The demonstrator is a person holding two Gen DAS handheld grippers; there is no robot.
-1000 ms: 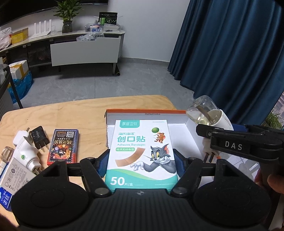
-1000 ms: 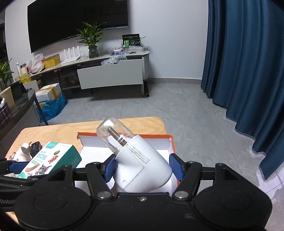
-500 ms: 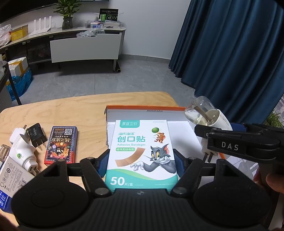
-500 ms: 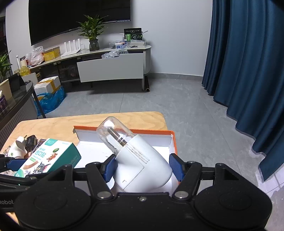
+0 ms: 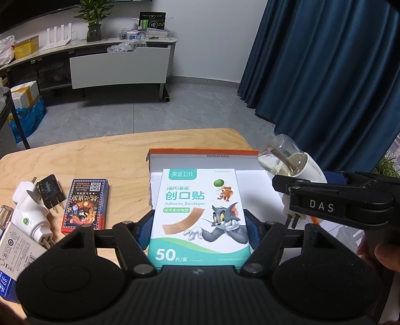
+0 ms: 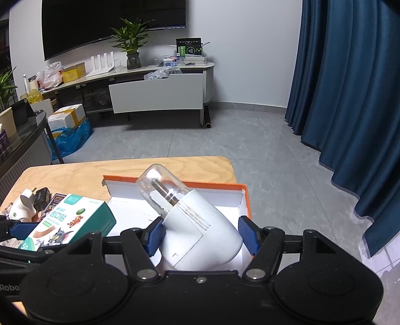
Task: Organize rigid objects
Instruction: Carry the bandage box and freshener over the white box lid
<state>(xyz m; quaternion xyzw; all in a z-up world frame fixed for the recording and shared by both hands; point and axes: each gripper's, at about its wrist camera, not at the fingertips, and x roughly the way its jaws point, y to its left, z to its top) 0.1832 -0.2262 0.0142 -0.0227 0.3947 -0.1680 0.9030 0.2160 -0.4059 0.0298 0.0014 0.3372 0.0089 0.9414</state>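
Surface: light plywood table (image 5: 105,160) with rounded far corners. On it, an open shallow box (image 5: 200,152), orange rim, white inside, at the far right.

Room: grey tiled floor; dark blue curtain (image 5: 325,75) at right; white TV console (image 6: 155,92) against the far wall bearing a potted plant (image 6: 131,47), a white router and cartons; black television (image 6: 105,22) above.

Loose items, left of the box: playing-card pack (image 5: 86,205), black charger (image 5: 51,191), white plug adapter (image 5: 30,212), a white-and-blue carton (image 5: 15,252) at the left edge.

Left gripper (image 5: 198,228): blue pads closed on both sides of the adhesive bandage box (image 5: 200,212), held flat above the near left part of the open box.

Right gripper (image 6: 200,236): pads clamped on the white body of the plug-in mosquito repeller (image 6: 195,227), clear bottle tilted up to the far left, held above the right half of the open box.

Change from half a second before: both views sit slightly higher and farther back, so more floor shows beyond the table; grips and table items unchanged.
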